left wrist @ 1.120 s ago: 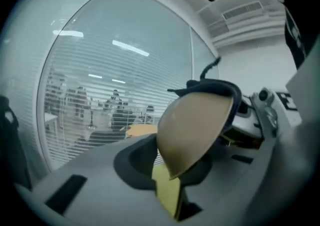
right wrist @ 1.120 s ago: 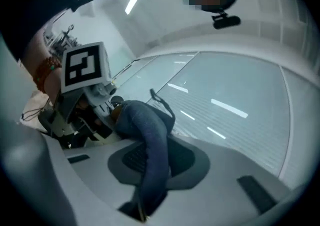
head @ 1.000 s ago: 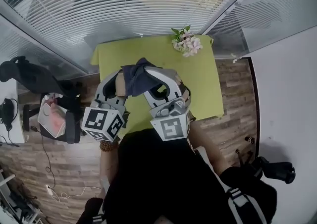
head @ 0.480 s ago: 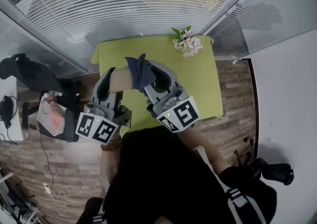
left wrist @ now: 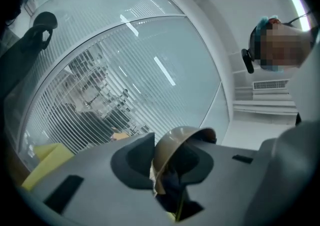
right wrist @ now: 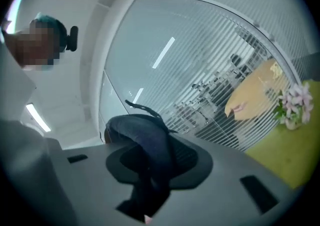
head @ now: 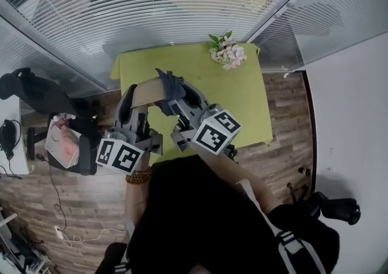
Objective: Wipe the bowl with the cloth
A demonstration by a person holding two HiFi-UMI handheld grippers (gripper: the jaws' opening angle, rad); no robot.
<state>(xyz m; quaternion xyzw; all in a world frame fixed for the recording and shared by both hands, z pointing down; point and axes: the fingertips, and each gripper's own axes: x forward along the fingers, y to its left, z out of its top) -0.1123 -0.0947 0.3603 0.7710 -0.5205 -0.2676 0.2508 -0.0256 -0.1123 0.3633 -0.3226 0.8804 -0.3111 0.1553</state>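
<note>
While its jaws are opening, the left gripper (left wrist: 178, 142) has the bowl (head: 148, 93) between them. One jaw is against the outside of the wall and the other is inside the rim, at a middling gap that the wall fills. The bowl is raised clear of the green worktop (head: 242, 106) and stands on edge rather than level. In the left gripper view its rounded brown back is turned to the jaw on the left. Its mouth faces sideways past the other jaw, toward the right gripper (right wrist: 156, 155). The rim runs from the jaw tips back toward the root of the gap.

The right gripper's jaws are opening too, though they stand narrow, and the cloth (head: 171, 88) fills the gap between them. It is dark blue and bunched into a long wad whose long axis lies along the jaws. One end humps up over the jaw tips, with a thin strand sticking out beyond them. The other end trails back down the gap toward the camera.

In the head view the wad at the right jaw tips lies against the bowl's mouth. The left gripper view shows a dark fold of it inside the bowl, just behind the rim. Both grippers point away from the person, with their tips nearly meeting. Beyond the tips, at the worktop's far corner, lies a bunch of flowers (head: 229, 51), well apart from the bowl.
</note>
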